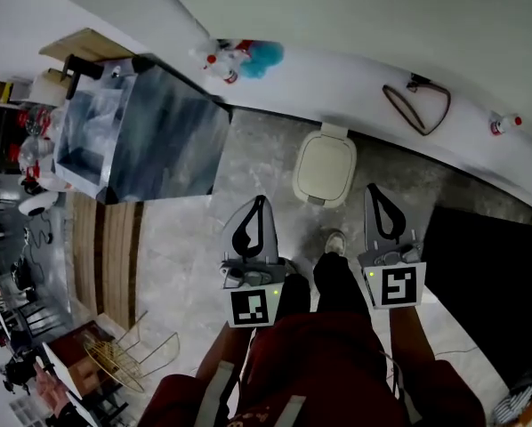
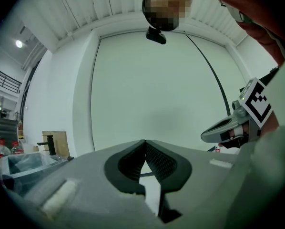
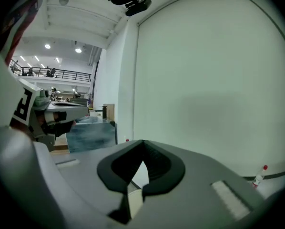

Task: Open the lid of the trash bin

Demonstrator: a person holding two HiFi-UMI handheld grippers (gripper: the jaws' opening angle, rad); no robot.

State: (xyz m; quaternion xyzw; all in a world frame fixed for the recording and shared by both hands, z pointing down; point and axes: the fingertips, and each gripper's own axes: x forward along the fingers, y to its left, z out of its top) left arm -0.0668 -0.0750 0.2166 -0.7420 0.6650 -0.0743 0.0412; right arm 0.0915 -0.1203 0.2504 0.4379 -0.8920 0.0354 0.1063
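The cream trash bin (image 1: 324,168) stands on the grey floor by the white wall, and its lid lies flat and closed. In the head view both grippers are held side by side in front of the person and point toward the bin. My left gripper (image 1: 261,199) (image 2: 144,142) is just short of the bin's near left corner. My right gripper (image 1: 369,187) (image 3: 142,141) is beside the bin's right edge. On each gripper the jaws meet at the tips with nothing between them. Neither gripper touches the bin.
A shiny metal cabinet (image 1: 164,136) and a clear bin of plastic (image 1: 86,140) stand to the left. Small bottles (image 1: 218,62), a looped cable (image 1: 417,107) and another bottle (image 1: 504,124) lie along the wall. A black mat (image 1: 488,274) is at right, a wire basket (image 1: 128,354) at lower left.
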